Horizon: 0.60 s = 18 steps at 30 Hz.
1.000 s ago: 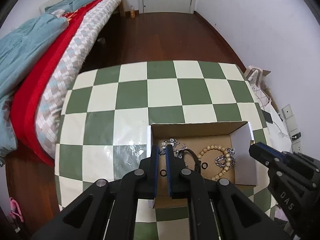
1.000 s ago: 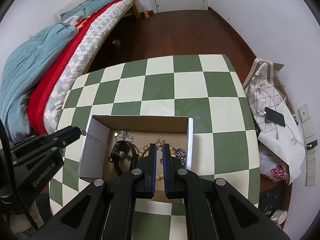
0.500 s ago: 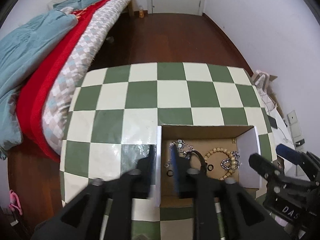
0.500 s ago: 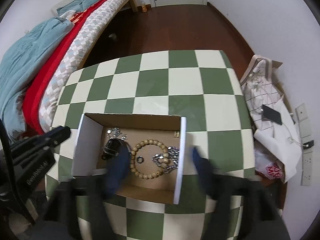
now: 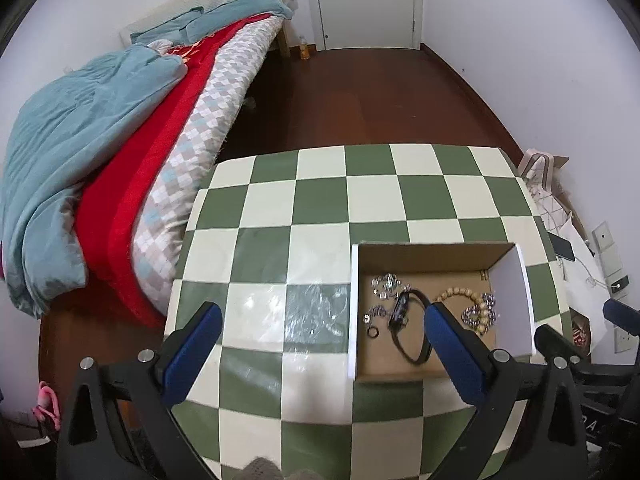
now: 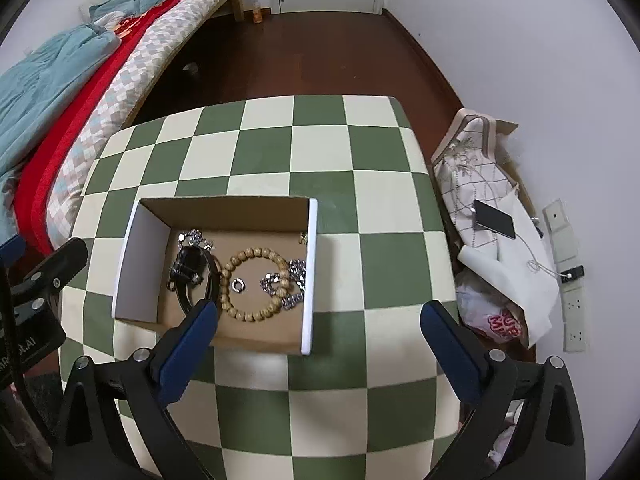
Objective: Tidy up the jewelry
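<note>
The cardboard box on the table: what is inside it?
Inside the cardboard box: wooden bead bracelet, black watch, silver chains, small ring. A gripper finger covers the near corner.

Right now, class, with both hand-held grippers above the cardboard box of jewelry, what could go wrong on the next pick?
1. The silver chain lies tangled with the wooden bead bracelet, so lifting one may drag the other.
2. The small ring sits inside the bracelet loop; wide pads may miss it.
3. The light cardboard box could shift if nudged.
</note>
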{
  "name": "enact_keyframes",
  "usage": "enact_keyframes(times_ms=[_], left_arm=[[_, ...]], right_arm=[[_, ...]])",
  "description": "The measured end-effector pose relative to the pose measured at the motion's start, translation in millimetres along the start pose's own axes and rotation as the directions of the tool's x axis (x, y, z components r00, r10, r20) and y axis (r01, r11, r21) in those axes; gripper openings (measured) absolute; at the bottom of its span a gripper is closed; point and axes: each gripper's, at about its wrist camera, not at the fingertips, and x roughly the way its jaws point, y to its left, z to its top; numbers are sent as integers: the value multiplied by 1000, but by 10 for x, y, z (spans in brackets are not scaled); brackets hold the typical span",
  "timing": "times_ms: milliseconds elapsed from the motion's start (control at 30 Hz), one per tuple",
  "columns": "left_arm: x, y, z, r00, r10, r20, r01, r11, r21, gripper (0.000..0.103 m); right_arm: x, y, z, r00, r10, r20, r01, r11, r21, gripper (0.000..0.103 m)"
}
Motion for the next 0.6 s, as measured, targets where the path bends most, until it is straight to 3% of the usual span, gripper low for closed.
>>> enact_keyframes(times_ms=[333, 600], left_arm=[[-512, 124, -293, 999, -14, 39, 15, 1000, -15, 103], [-1148, 237, -493, 992, -46, 118, 49, 998, -25, 103]], right_arm=[[-551, -62, -346, 998, -11, 63, 9, 1000, 29, 103], [-1239, -58, -681, 989, -12, 144, 7, 999, 36, 103]])
